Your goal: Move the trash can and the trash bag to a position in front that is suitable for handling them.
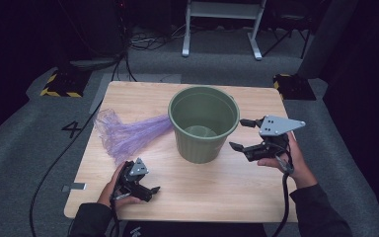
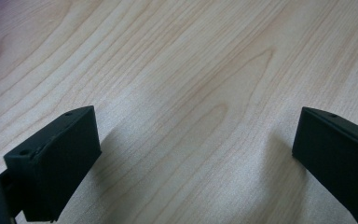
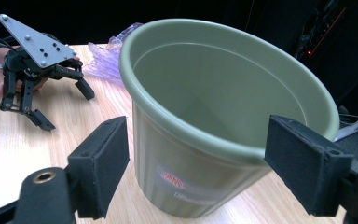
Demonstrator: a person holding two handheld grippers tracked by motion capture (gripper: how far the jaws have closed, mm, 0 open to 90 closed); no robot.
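Green plastic bucket [image 1: 204, 123] upright at table [image 1: 217, 192] centre, purple mesh netting [image 1: 123, 132] touching it at 9 o'clock. Right gripper [image 1: 243, 134], jaws spread wide, just beside bucket at 3 o'clock (not touching). Left gripper [image 1: 148, 186] at 7 o'clock, jaws apart over bare wood.

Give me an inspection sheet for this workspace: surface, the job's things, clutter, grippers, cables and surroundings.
Surface: light wooden table, bare around the grippers.
Job's things: green bucket upright mid-table, looks empty; purple mesh bag lying on the table beside it.
Clutter: nothing seen.
Grippers: left gripper low over the near table edge, jaws open; right gripper beside the bucket, jaws open and apart from it.
Cables: gripper cable trailing off the near edge; black cable on the floor.
Surroundings: grey carpet, white frame behind.
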